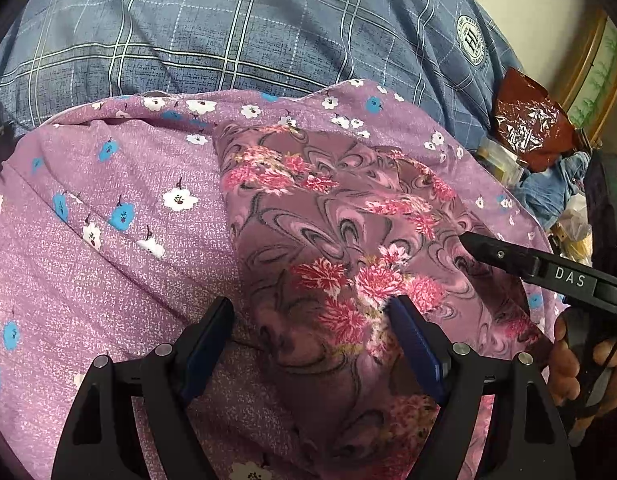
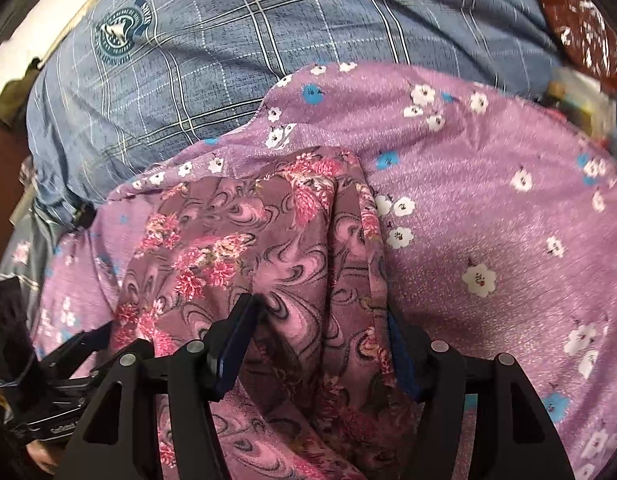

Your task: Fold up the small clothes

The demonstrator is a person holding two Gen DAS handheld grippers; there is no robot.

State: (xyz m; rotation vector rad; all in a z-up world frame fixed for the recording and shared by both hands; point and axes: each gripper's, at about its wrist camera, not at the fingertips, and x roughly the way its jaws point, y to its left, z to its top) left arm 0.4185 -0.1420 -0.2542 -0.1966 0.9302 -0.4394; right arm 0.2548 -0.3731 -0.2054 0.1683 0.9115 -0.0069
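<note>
Two cloths are stacked: big lilac sheet [image 1: 88, 280] w/ blue and white flowers underneath, smaller pink floral garment [image 1: 328, 220] bunched on top, its long axis running straight ahead from both grippers. Right gripper [image 2: 320, 340] is nearer: jaws partly spread, a raised fold of the garment sits betw. them, far finger tucked under the cloth edge; can't tell if pads press. Left gripper [image 1: 308, 332] is spread wide, holding nothing, garment's near left edge betw. its fingers, bulk lying ahead and to its right.
</note>
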